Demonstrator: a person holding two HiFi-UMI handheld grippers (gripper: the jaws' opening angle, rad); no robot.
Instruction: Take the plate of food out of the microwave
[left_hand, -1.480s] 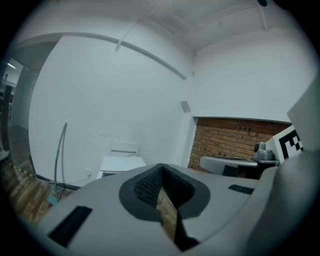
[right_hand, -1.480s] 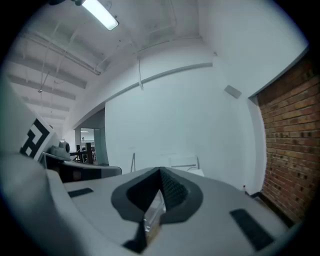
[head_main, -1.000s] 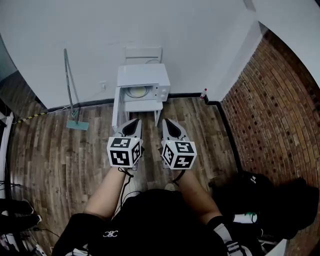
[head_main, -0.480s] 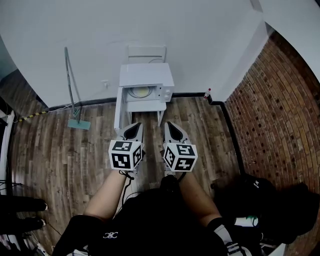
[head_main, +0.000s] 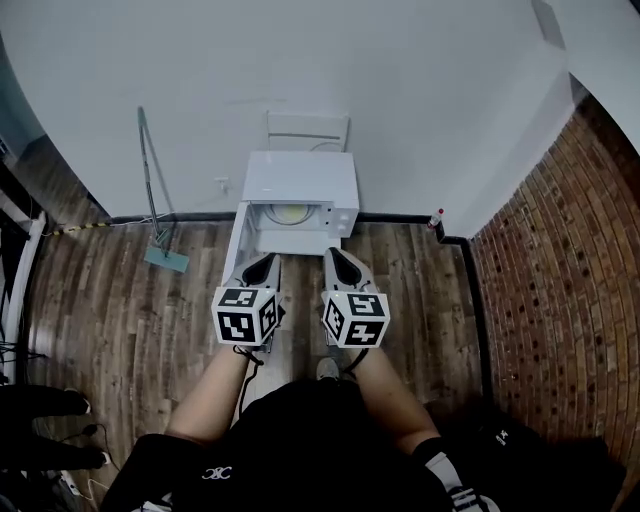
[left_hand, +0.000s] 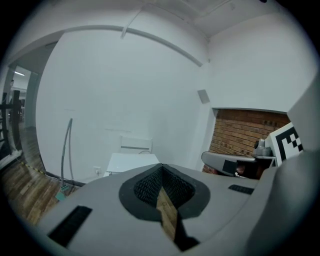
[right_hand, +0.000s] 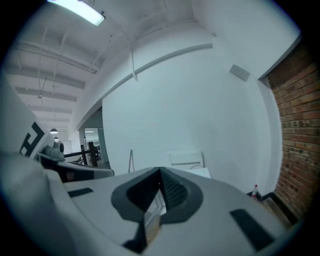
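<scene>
A white microwave (head_main: 302, 182) stands against the white wall with its door (head_main: 241, 243) swung open to the left. Inside it a pale plate of food (head_main: 289, 214) shows in the cavity. My left gripper (head_main: 264, 264) and right gripper (head_main: 338, 258) are held side by side just short of the opening, both shut and holding nothing. In the left gripper view the microwave top (left_hand: 131, 162) shows beyond the closed jaws. In the right gripper view the microwave (right_hand: 199, 172) shows just past the closed jaws.
A long-handled mop (head_main: 152, 190) leans on the wall at the left, its head (head_main: 165, 259) on the wooden floor. A small bottle (head_main: 434, 219) stands in the corner by the brick wall (head_main: 560, 300). A white frame (head_main: 307, 130) stands behind the microwave.
The person has stepped forward, so the microwave sits closer and larger and both grippers are nearer its opening. Both stay shut, side by side.
</scene>
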